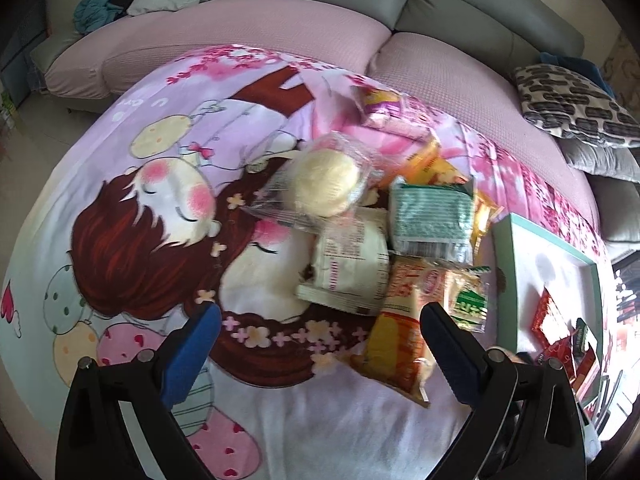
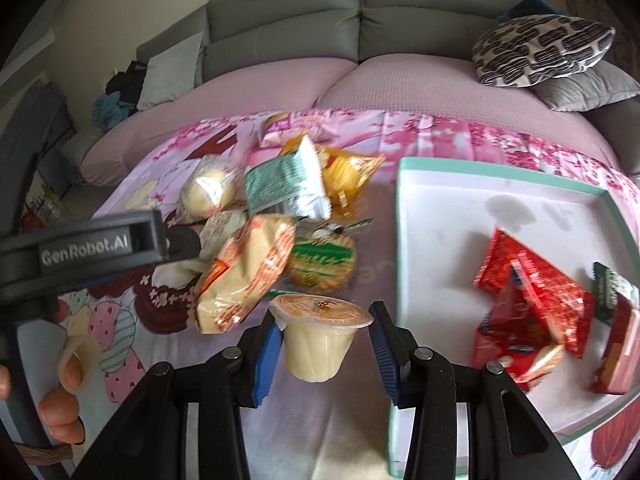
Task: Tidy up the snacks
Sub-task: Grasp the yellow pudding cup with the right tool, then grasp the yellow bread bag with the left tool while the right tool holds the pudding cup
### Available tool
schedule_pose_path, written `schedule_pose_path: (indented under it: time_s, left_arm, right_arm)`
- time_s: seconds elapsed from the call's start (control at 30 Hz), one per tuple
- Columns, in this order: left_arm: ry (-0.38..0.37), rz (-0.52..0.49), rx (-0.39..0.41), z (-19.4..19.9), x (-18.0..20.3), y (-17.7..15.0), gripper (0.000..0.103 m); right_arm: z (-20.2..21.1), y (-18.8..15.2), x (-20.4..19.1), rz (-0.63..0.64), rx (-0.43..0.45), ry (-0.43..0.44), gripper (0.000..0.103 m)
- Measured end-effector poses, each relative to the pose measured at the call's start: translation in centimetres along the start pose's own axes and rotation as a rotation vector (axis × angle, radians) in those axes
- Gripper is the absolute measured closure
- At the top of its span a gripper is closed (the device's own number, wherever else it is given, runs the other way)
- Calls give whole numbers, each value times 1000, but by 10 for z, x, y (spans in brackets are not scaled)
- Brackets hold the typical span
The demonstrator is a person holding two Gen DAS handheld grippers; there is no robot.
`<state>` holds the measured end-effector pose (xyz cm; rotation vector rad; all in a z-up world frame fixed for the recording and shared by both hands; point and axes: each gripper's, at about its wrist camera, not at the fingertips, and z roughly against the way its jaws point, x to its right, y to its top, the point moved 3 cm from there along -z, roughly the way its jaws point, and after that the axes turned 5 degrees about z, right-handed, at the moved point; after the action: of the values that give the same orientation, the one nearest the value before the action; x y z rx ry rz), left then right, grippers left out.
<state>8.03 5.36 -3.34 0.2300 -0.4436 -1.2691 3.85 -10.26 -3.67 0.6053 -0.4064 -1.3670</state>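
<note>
Your right tongs [image 2: 324, 344] hold a sealed pudding cup [image 2: 318, 334] with an orange foil lid. The left blue pad presses on the cup wall; contact on the right pad is not clear in the right wrist view. The cup hangs clear of the cartoon-print cloth [image 2: 320, 432] covering the bench, at 6 o'clock of the snack pile.

Your left tongs [image 1: 320, 344] stand wide open with nothing between the pads. They hover above the cloth at 6 o'clock of the pile, the right finger overlapping the edge of an orange-and-yellow bread packet [image 1: 396, 344].

The pile sits at the centre of the bench. It includes a round pale bun in clear wrap [image 1: 322, 182], a green-and-white packet [image 1: 430, 216], a white printed packet [image 1: 352, 264] and a round green-labelled biscuit pack [image 2: 322, 262].

The shallow white tray [image 2: 440, 216] with a teal rim lies at 3 o'clock of the pile. It holds red packets [image 2: 532, 300] bunched toward its near right corner.

A hand [image 2: 60, 376] grips the left tool's black handle at 9 o'clock in the right wrist view. A sofa [image 2: 360, 28] stands behind the bench.
</note>
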Motion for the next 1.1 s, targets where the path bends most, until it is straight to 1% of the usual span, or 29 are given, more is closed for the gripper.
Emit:
schedule_pose_path:
  time_s: [0.13,0.17,0.2,0.27,0.33,0.4,0.57,0.67,0.73,0.87,1.1]
  left_arm:
    - [-29,-46,-8,-5,19,-5,5]
    - [-34,-56,-9,-5,22,-7,9]
    - [-40,-69,-11,-6,26,-8,16]
    - [-49,-92,-23,-11,34,-11,23]
    - [-48,-105,-37,-16,39,-14,28]
    - [-47,-113,-50,-20,43,-17,39]
    - [-63,-112,-72,-28,46,-19,40]
    - [-79,-107,-85,-31,47,-19,55]
    - [-74,-112,-74,-29,49,-20,56]
    - [-87,-111,-51,-22,48,-18,60]
    - [-90,-113,-15,-5,50,-15,62]
  right_arm:
    - [11,1,13,-30,16,-19,57]
    - [14,1,16,-37,19,-23,57]
    - [16,0,19,-43,20,-25,57]
    - [18,0,24,-54,23,-31,57]
    - [20,0,28,-61,25,-36,57]
    - [19,1,30,-67,24,-39,57]
    - [20,0,34,-74,27,-36,57]
    - [20,0,34,-74,27,-35,57]
    - [21,0,35,-75,27,-35,57]
    - [21,0,34,-78,28,-36,57]
    - [28,3,33,-81,47,-35,57]
